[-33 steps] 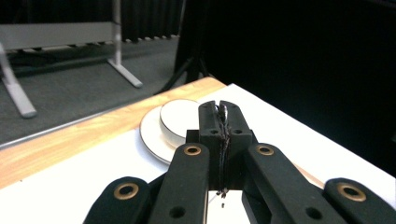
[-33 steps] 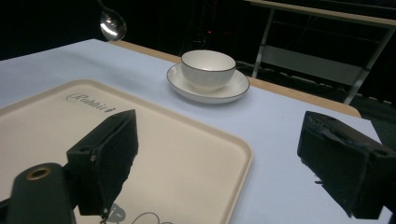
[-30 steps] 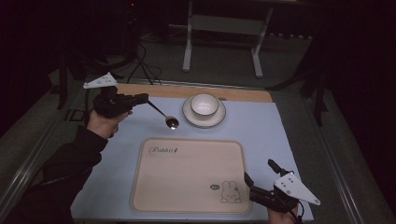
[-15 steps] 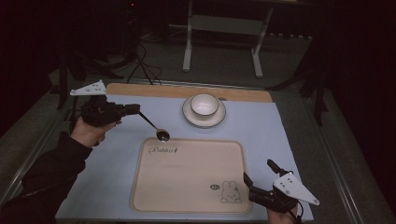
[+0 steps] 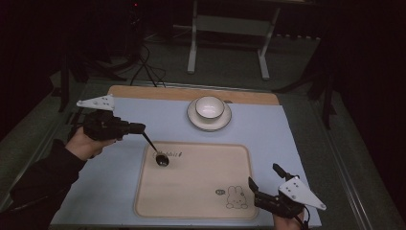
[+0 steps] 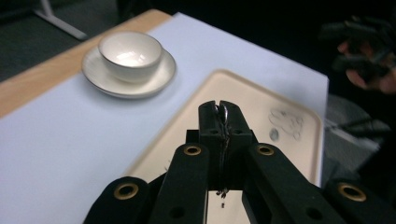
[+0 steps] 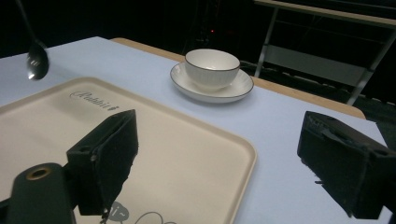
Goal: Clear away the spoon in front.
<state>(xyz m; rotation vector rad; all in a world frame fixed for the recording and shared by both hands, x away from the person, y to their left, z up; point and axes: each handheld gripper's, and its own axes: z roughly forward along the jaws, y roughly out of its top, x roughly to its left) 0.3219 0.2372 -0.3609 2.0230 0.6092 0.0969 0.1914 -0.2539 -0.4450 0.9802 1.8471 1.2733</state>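
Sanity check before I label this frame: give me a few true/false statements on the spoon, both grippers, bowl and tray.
1. The left gripper is shut on the spoon. True.
2. The spoon's head is over the tray, near its left edge. True.
3. The bowl sits on the tray. False: it sits on a saucer on the blue mat, beyond the tray.
4. The right gripper holds the bowl. False: its jaws stand open and hold nothing, at the tray's near right corner.
5. The bowl is upright. True.
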